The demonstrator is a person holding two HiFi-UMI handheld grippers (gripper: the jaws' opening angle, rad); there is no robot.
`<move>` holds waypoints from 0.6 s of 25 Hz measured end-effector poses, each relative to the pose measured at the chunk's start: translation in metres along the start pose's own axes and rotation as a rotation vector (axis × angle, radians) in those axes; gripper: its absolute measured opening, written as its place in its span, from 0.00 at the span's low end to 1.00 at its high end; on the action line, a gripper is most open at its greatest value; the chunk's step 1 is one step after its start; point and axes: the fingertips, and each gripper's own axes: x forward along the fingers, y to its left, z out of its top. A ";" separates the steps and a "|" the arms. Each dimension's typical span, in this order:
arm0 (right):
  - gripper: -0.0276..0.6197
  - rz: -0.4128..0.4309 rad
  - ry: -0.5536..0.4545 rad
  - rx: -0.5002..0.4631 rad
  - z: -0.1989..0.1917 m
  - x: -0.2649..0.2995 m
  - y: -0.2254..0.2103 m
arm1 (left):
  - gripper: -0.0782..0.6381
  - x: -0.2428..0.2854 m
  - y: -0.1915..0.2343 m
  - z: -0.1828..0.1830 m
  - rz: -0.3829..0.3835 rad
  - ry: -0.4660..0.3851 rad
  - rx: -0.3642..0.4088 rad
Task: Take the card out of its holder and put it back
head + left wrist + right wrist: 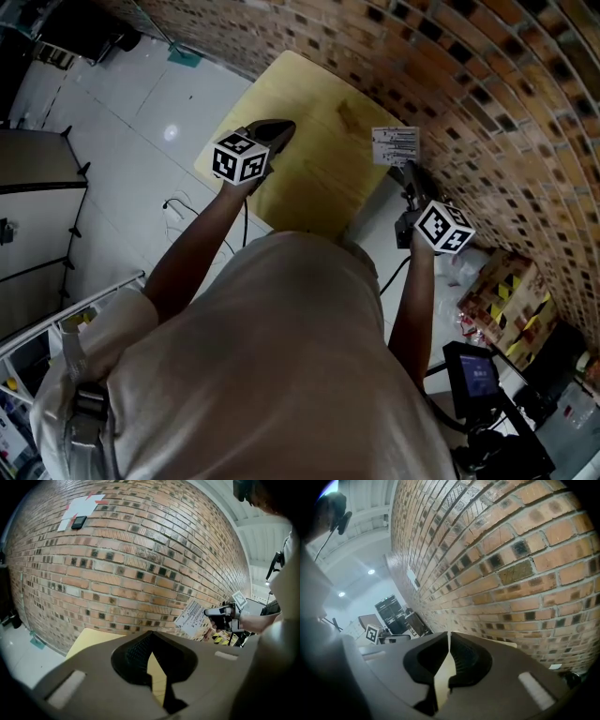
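Head view: card (395, 145) near brick wall (506, 94)

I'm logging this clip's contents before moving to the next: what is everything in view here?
brick wall: one, red-brown, along the far side
table: one, pale yellow, against the brick wall
card: one, white with print, in the air near the table's right edge, gripped by the right tongs
possible holder: one, see-through, on the table near the wall; too faint to be sure
box: one, brown with yellow-black tape, on the floor, right
screen: one, dark, lit, low right
floor: white tiles, left
left tongs: one, grey, shut, empty, above the table
right tongs: one, grey, shut on the card
marker cubes: two, black-and-white, one per tool
shirt: one, beige
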 end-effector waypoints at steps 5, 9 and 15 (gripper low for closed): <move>0.06 0.004 0.017 -0.021 0.002 0.011 -0.004 | 0.14 0.003 0.002 -0.005 -0.011 -0.002 -0.049; 0.06 0.013 0.042 -0.055 0.003 0.031 -0.008 | 0.14 0.005 -0.004 -0.010 -0.014 0.015 -0.045; 0.06 0.034 0.114 -0.167 -0.001 0.087 -0.018 | 0.14 -0.001 -0.009 -0.015 0.032 0.006 -0.077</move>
